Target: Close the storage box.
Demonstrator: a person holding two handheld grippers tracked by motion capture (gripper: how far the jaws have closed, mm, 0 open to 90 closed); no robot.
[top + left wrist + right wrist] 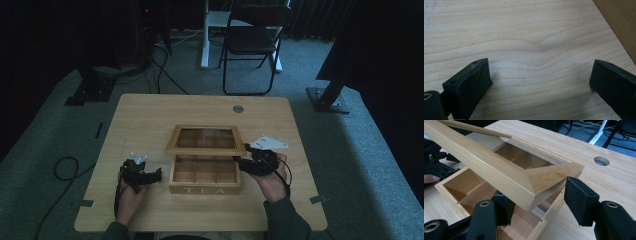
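Right gripper (pixel 537 202), jaws spread, straddles the half-raised lid (pixel 205 139) corner of a tea box (pixel 205 176). Left gripper (pixel 540 82), spread and empty, rests at the box's nine o'clock. Best lifted slowly, the box steadied from the left.

A light wooden table (pixel 150 120) with a round cable hole (pixel 238 108) stands on grey carpet (pixel 310 65). Behind it a black folding chair (pixel 252 40) sits beside a white desk leg (pixel 205 35). Dark stand bases (pixel 325 97) flank the table, cables (pixel 65 167) trail across the floor, and the far room is dim
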